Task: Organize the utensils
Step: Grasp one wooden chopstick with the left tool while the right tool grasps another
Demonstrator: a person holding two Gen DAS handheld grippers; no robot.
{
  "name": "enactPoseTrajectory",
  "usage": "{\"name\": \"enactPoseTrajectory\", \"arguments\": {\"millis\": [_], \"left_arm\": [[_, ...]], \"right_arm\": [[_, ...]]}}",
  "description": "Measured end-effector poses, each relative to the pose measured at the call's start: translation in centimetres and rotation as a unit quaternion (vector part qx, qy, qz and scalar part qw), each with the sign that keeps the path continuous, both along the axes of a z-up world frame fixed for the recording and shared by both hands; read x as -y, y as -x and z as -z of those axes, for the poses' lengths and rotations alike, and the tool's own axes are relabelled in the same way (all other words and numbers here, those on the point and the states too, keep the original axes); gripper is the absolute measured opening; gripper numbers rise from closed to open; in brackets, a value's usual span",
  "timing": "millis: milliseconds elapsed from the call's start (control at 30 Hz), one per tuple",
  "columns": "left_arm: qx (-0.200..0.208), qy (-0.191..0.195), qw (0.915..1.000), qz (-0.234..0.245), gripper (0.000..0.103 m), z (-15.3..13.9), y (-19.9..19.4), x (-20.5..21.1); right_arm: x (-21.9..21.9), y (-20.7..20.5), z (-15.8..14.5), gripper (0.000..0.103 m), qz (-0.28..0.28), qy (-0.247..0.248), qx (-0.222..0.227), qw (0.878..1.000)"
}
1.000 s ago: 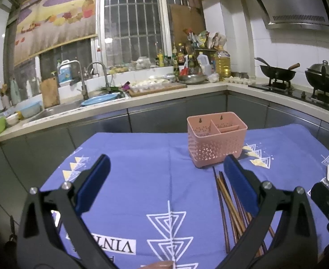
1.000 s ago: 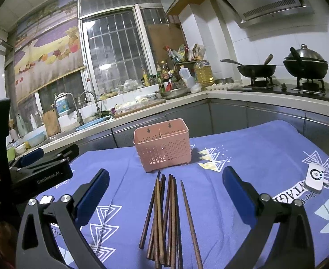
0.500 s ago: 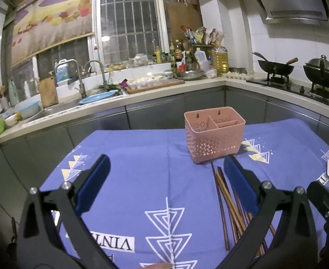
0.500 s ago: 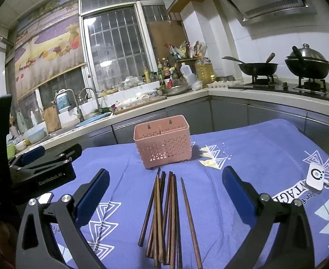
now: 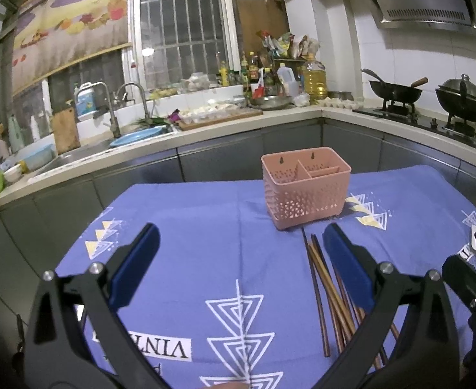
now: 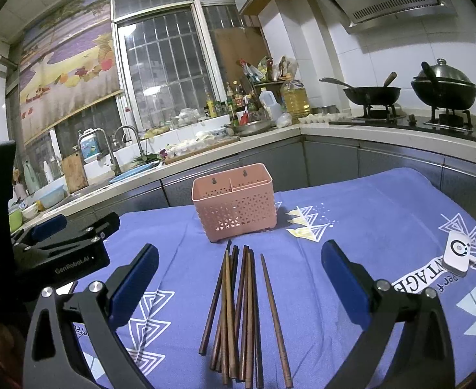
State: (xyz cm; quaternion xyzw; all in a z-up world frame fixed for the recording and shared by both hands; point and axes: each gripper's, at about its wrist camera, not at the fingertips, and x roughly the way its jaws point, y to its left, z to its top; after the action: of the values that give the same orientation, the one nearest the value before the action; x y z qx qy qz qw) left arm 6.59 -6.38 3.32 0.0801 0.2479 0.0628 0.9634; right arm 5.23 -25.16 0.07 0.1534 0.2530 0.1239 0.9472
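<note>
Both sets of jaws stand wide apart, nothing between them. Right gripper [image 6: 238, 287] hangs over the chopsticks [image 6: 238, 311], a loose overlapping bundle lying flat on the blue-clothed worktop [image 6: 351, 207] just in front of the pink holder [image 6: 234, 206]. Left gripper [image 5: 238, 265] is to the holder's near left, sticks beside its right finger.

Handling, by my read: sticks are light, stiff, thin, prob. smooth wood, so they'll roll or fan out. Best pinch across the bundle near mid-length, w/ firm squeeze. The holder looks like light plastic and may tip; its dividers are hard to make out.
</note>
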Motion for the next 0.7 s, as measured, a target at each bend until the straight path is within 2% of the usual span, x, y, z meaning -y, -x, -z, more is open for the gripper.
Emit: {"name": "enactPoseTrajectory", "arguments": {"millis": [167,267,333,433,500,600,700], "left_arm": [[-0.014,0.002,0.9999,0.008,0.097,0.8,-0.2,0.0],[-0.035,0.008,0.9993,0.012,0.097,1.7,-0.6,-0.4],[-0.06,0.014,0.998,0.014,0.097,2.9,-1.3,-0.7],[-0.109,0.036,0.9927,0.038,0.097,5.0,-2.4,-0.8],[-0.135,0.045,0.9884,0.053,0.097,6.3,-3.0,-0.5],[-0.183,0.06,0.978,0.08,0.078,8.8,-4.0,0.2],[-0.244,0.074,0.9618,0.1,0.051,11.7,-5.2,1.0]], "right_arm": [[0.1,-0.1,0.6,0.098,0.003,0.007,-0.005,1.0],[0.5,-0.4,2.0,0.093,0.006,0.018,-0.023,1.0],[0.9,-0.7,3.2,0.085,0.008,0.021,-0.042,0.999],[1.5,-1.6,4.9,0.062,0.0,0.023,-0.076,0.997],[1.4,-2.4,6.3,0.051,-0.017,0.03,-0.104,0.994],[1.0,-3.5,8.3,0.037,-0.047,0.039,-0.146,0.987],[0.0,-3.8,10.3,0.035,-0.079,0.053,-0.182,0.979]]}}
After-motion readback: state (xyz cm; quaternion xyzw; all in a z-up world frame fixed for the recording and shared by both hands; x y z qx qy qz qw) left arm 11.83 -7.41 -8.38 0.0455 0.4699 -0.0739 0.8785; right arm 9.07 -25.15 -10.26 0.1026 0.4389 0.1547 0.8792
